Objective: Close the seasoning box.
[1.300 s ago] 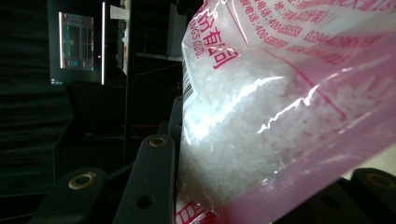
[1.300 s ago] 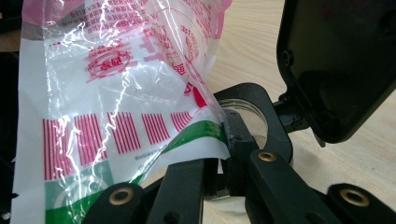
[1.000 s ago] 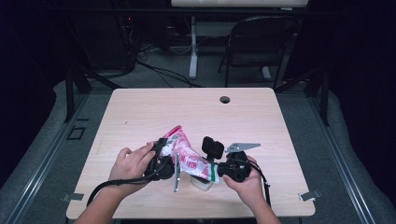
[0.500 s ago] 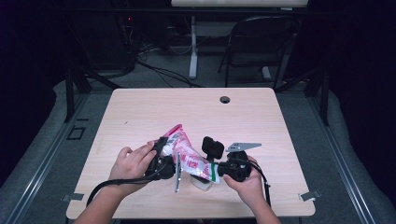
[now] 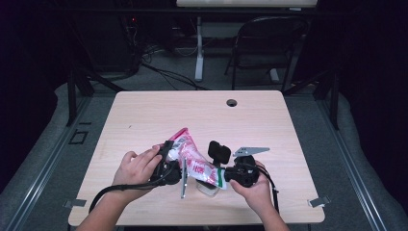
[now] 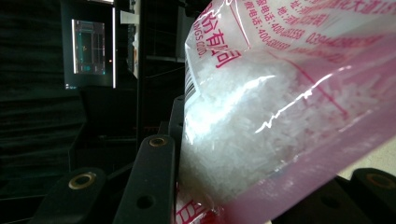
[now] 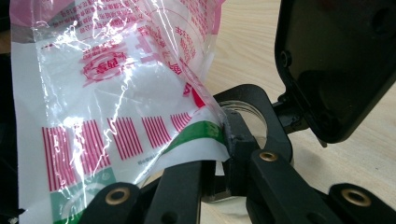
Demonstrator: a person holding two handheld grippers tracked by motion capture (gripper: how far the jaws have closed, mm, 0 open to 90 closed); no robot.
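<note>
Bag (image 5: pixel 195 161) of white granules suspended low over table (image 5: pixel 144 115), between grippers. Left gripper (image 5: pixel 168 168) clamps filled pink end; right gripper (image 5: pixel 226 175) pinches green-edged corner. Risk: thin film slips from right jaws, bag swings, granules spill beside small clear container (image 5: pixel 209 188) under bag.

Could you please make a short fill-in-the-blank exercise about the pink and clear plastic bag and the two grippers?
1. The pink and clear plastic bag is held between ____ grippers.
2. The bag contains small ____ crystals.
3. The right gripper pinches the bag's ____ and white printed edge.
4. The light wooden table has a round ____ near its far edge.

Missing words: two; white; green; hole
</note>
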